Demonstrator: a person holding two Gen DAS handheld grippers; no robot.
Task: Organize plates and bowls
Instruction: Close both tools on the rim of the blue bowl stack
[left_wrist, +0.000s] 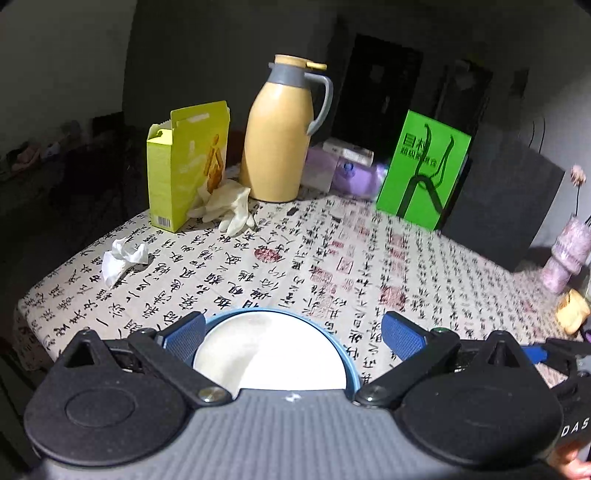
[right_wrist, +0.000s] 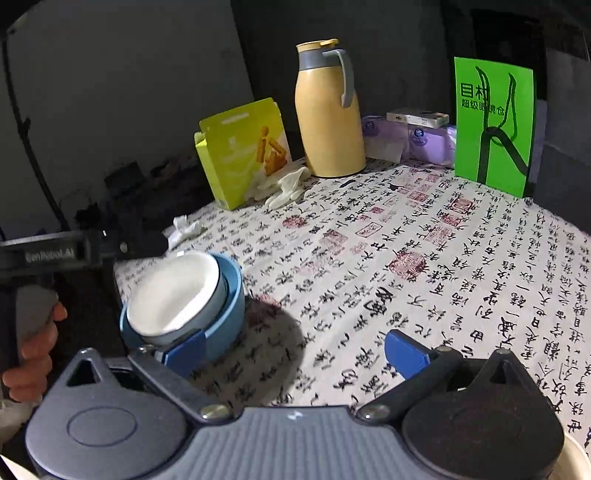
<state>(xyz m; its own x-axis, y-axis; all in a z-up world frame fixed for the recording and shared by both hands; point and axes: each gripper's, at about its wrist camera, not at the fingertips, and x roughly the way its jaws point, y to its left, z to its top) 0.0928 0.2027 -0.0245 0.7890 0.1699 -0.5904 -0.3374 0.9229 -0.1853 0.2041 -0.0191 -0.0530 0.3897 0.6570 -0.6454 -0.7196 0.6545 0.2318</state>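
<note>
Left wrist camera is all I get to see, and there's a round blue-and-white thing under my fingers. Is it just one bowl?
Observer: No, two. The right wrist view shows a white bowl sitting tilted inside a blue bowl.
Operator: Is my other gripper holding something?
Observer: No. The right gripper is open, with only tablecloth showing in its gap.
Operator: Is it close to the bowls?
Observer: Its left finger pad overlaps the blue bowl's near side in that view. I cannot tell whether they touch.
</note>
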